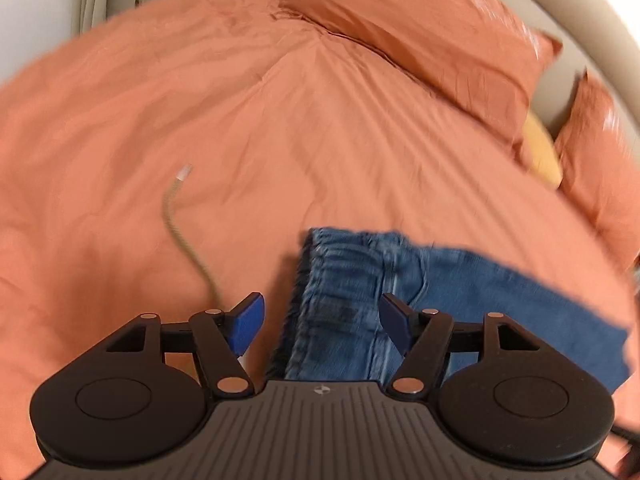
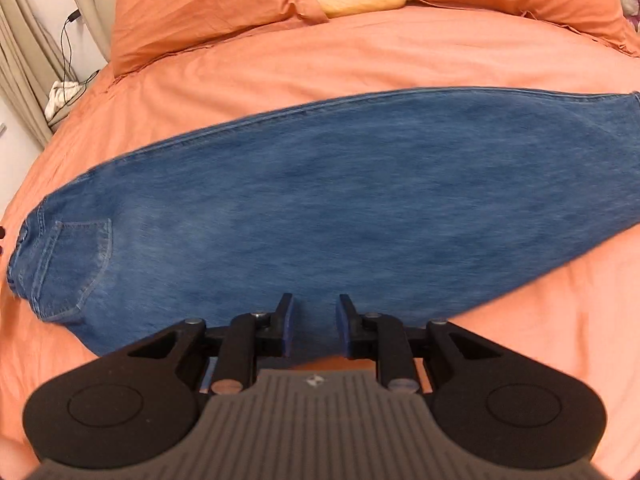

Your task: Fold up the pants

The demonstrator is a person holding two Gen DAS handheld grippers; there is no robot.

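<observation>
Your jeans [image 2: 320, 200] are lying flat across the orange bed [image 2: 360, 52], folded lengthwise, waistband end toward the window side and pillows [image 2: 208, 4] beyond them. Your left gripper [image 1: 322, 320] is hovering over the waistband [image 1: 340, 280], fingers [image 1: 248, 320] spread wide and holding nothing. Your right gripper [image 2: 314, 326] is hanging at the jeans' near edge, fingers parted a little, gripping nothing.
</observation>
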